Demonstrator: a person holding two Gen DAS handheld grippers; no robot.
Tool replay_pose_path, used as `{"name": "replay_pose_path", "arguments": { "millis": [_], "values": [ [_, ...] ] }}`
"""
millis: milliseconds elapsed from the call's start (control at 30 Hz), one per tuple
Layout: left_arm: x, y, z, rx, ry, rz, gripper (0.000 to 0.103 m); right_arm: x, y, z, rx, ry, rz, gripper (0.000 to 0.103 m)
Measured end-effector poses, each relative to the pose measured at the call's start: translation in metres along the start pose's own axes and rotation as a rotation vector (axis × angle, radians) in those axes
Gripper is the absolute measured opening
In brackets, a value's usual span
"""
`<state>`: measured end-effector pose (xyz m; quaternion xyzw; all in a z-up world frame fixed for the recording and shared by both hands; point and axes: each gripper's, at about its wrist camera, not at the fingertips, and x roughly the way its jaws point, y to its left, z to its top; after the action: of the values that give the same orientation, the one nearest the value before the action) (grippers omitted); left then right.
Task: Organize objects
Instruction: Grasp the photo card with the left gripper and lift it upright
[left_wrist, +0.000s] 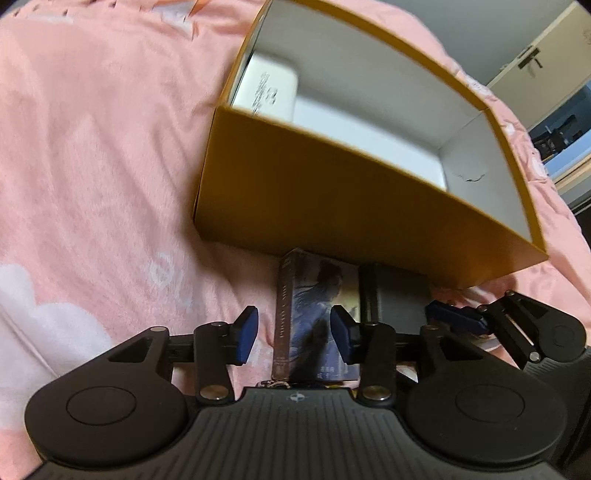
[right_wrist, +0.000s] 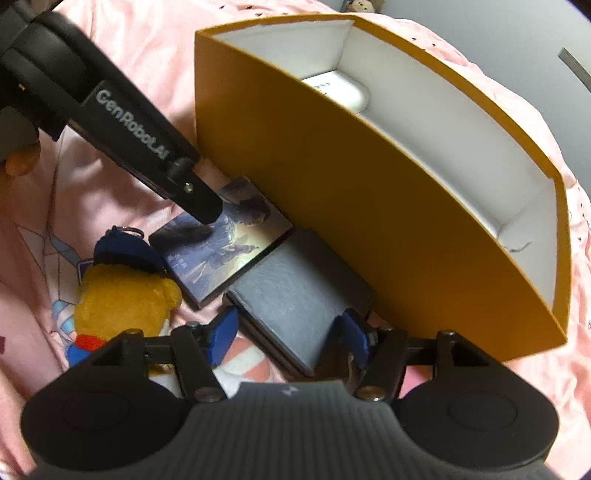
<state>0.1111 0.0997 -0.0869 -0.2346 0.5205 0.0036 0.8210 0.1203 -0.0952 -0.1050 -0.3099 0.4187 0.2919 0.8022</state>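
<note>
**Two small boxes wait between open fingers, just outside the big box**

On the pink bed cover (left_wrist: 92, 166) stands an open yellow box (left_wrist: 351, 199), white inside, with a white packet (left_wrist: 266, 88) already lying in its far corner. Against its near wall, still outside it, lie two flat boxes side by side: a picture box (left_wrist: 314, 314) printed with a figure, and a grey box (right_wrist: 299, 306) touching it on the right.

The left gripper (left_wrist: 293, 334) points steeply down at the picture box. Its fingers stand wide, one on each side of the box, and neither pad visibly presses on it. The box's long axis runs away from the fingers toward the yellow wall, so the fingers straddle its short width, which suits a grasp across the narrow sides.

The right gripper (right_wrist: 290, 332) is placed the same way over the grey box: fingers wide, one beside each long edge, nothing gripped yet. That box also points its long axis at the yellow wall.

Each hand is nearer its own box, so the pairing looks settled. The likely next move is to close on both, lift, and carry them over the near wall, which rises directly ahead and must be cleared.

A plush bear (right_wrist: 122, 295) with a blue cap lies left of the picture box, apart from both grippers.
</note>
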Motion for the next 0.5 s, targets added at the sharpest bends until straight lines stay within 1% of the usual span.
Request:
{"name": "replay_pose_path", "arguments": {
  "millis": [67, 200, 367, 500],
  "values": [
    [0.006, 0.003, 0.002, -0.018, 0.018, -0.007, 0.051, 0.004, 0.005, 0.002, -0.034, 0.012, -0.017, 0.071],
    [0.014, 0.006, 0.004, -0.041, 0.036, -0.025, 0.059, 0.013, 0.014, 0.004, -0.096, 0.033, -0.053, 0.077],
    [0.028, 0.010, 0.005, -0.058, 0.062, -0.062, 0.070, 0.020, 0.012, 0.004, -0.099, 0.048, -0.056, 0.082],
    [0.035, 0.012, 0.005, -0.067, 0.071, -0.094, 0.069, 0.024, 0.012, 0.003, -0.104, 0.049, -0.066, 0.086]
  ]
}}
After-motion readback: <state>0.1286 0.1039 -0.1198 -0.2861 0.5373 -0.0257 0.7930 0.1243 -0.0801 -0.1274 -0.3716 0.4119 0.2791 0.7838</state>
